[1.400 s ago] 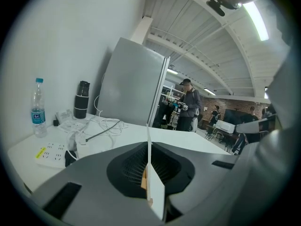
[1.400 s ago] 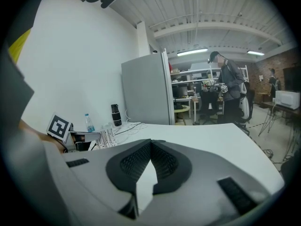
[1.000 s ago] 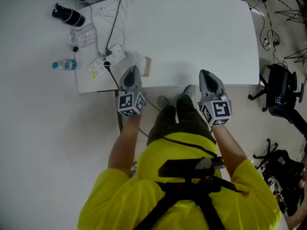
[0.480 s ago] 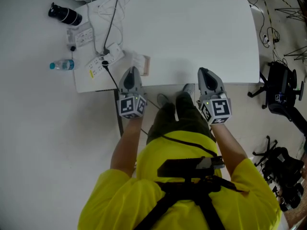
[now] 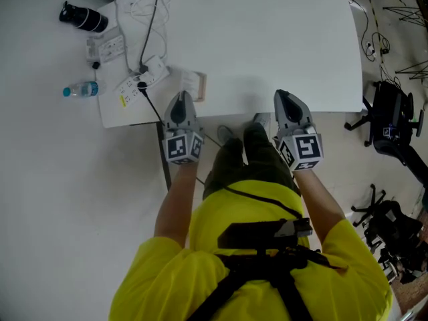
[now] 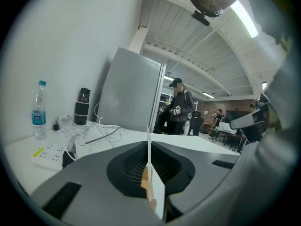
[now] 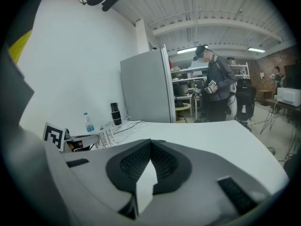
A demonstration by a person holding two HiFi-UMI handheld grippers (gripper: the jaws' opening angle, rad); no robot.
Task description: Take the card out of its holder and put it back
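Observation:
A white card (image 5: 191, 83) stands in a small wooden holder (image 5: 202, 87) near the front left edge of the white table (image 5: 267, 39). My left gripper (image 5: 181, 97) has its tip right at the card's near edge. In the left gripper view the card (image 6: 149, 135) runs edge-on exactly along the seam of the closed jaws of the left gripper (image 6: 149, 147), with the tan holder (image 6: 145, 188) just below. My right gripper (image 5: 283, 95) hovers at the table's front edge. In the right gripper view the right gripper (image 7: 151, 142) is shut and holds nothing.
A power strip (image 5: 144, 74), a water bottle (image 5: 83, 90), a black flask (image 5: 81, 17) and loose cables (image 5: 150, 19) crowd the table's left end. An office chair (image 5: 394, 122) stands to the right. A person (image 6: 181, 109) stands beyond the table by a grey cabinet (image 6: 131, 93).
Both grippers keep their places at the table's front edge with jaws unchanged. Only the head view has drifted slightly, so the table sits a little higher and further left.

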